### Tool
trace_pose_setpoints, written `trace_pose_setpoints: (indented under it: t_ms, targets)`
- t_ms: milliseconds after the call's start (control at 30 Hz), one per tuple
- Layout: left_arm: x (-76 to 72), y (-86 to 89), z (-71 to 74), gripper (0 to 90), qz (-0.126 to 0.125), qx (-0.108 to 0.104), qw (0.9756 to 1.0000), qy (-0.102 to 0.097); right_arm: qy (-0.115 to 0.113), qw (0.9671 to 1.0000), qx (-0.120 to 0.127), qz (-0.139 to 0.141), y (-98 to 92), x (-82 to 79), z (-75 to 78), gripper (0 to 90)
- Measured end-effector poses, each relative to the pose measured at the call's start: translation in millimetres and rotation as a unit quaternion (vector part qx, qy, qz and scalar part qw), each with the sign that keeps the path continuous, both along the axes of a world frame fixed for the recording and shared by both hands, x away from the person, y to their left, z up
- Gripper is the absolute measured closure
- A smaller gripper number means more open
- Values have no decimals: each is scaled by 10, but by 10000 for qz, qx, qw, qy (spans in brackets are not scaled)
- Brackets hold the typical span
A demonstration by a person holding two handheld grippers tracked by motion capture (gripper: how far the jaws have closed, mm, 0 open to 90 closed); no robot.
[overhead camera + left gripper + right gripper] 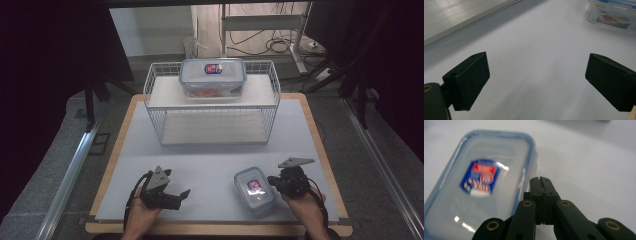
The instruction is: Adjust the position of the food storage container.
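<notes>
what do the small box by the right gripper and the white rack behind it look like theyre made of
Small box: seemingly clear glossy plastic, since light glints off its see-through lid with a blue rim and a printed label. White rack: likely metal wire with a white coating, judging by the thin grid sides; its flat shelves look matte, material unclear.

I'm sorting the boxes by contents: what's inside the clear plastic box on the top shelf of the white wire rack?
Through the wall of the clear blue-rimmed plastic box on the white wire rack, something orange-red shows at the bottom. Its labelled lid covers the top, so what it is stays unclear.
</notes>
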State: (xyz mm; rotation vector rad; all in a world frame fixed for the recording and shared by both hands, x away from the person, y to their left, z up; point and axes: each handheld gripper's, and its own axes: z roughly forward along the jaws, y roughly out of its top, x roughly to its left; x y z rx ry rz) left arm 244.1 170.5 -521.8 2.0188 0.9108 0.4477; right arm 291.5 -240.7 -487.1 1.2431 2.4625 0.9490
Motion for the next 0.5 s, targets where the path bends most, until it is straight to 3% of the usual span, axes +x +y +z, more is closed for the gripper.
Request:
trace_pose_setpoints:
  t_ms: [67, 167, 333, 500]
  targets:
    - [4, 10, -2, 54, 11, -27, 10000, 6, 16, 10000, -78, -22, -62, -78, -9, 887]
    - [12, 6, -7, 54, 1, -59, 10000, 40, 142, 9999, 34, -61, -147, -216, -27, 885]
    - [7, -19, -12, 54, -43, -11, 10000, 37, 141, 9999, -2, -56, -188, -425, -41, 889]
    - [9, -14, -9, 54, -31, -13, 10000, 36, 396, 9991, 105, 70, -200, -623, -98, 886]
